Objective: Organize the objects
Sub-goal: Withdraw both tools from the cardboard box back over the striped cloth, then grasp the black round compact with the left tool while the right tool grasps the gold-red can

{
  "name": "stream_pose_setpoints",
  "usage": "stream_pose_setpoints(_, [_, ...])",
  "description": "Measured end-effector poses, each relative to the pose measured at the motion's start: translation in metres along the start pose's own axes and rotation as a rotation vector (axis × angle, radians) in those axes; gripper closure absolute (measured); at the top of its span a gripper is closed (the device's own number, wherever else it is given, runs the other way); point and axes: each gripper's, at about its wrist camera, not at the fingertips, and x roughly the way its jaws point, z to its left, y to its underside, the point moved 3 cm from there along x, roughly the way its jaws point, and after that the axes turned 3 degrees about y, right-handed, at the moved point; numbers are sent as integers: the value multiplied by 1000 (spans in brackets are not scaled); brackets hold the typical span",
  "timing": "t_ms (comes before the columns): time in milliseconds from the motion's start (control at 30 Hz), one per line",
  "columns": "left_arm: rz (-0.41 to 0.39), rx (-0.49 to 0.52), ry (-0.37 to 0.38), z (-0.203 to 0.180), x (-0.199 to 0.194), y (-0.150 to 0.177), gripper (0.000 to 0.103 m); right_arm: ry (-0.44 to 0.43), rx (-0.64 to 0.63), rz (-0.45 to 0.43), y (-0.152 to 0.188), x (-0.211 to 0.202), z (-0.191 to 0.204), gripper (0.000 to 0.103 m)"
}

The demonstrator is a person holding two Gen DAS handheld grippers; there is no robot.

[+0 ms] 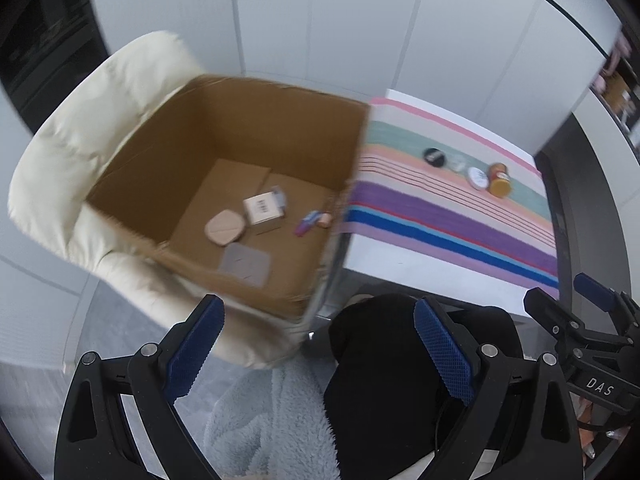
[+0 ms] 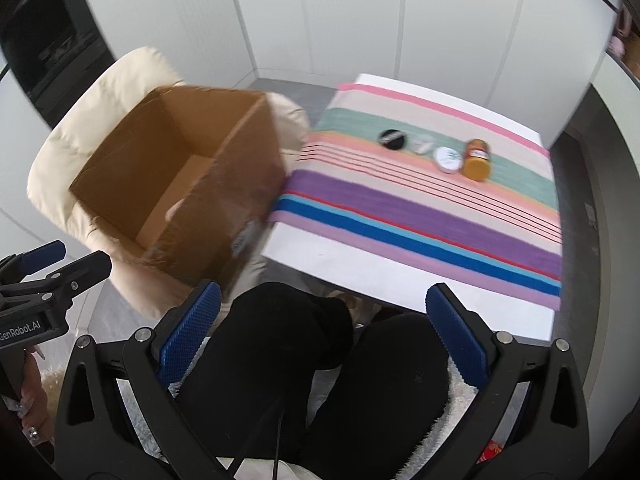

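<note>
1. Meanwhile, both claws hang wide and empty above the seated person's black-trousered knees [image 2: 280, 344]: left gripper [image 1: 316, 356], right gripper [image 2: 320, 344].
2. Four small items line the striped cloth [image 2: 420, 216] on the white table [image 2: 360, 268]: black round lid [image 2: 393, 138], clear crumpled piece [image 2: 422, 145], white round tin [image 2: 448, 159], orange jar [image 2: 476, 159] lying on its side.
3. The row sits ahead and rightward, likely nearer the right gripper.
4. The open brown cardboard box [image 1: 240, 136], on a cream padded chair [image 1: 80, 140], lies to the left.
</note>
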Motion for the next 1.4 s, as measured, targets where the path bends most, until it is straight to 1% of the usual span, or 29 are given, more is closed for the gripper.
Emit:
stream_pose_setpoints(167, [18,84,39,-45,10,-5,6,38,79,-9,4,-11,-45,0])
stream_pose_setpoints(467, [27,189,92,-110,21,-12,6,133,221,-19,23,-27,-122,0])
stream_pose_setpoints(567, [26,215,99,-125,22,-12,6,191,247,-22,29,-30,-143,0])
stream_pose_setpoints(633, [26,226,99,-133,25,-15,6,214,260,-24,30,-30,-154,0])
stream_pose_setpoints(733, [39,233,100,-145,34,-18,6,211,275,-15,32,-23,-169,0])
stream_pose_setpoints(900, [44,229,99,-156,58,-38,6,172,330,-1,23,7,-193,0])
stream_pose_setpoints(1033, [31,220,88,-162,93,-66,6,158,355,-5,3,41,-210,0])
stream_pose_setpoints(1133, [52,182,96,-165,131,-89,6,169,353,-11,-20,71,-224,0])
stream_pose_setpoints(1167, [64,161,101,-166,151,-100,6,168,355,-11,-29,84,-230,0])
stream_pose_setpoints(1267, [88,131,89,-170,194,-123,6,168,358,-9,-55,125,-245,0])
stream_pose_setpoints(1400, [168,86,118,-178,267,-152,6,171,359,10,-91,188,-263,0])
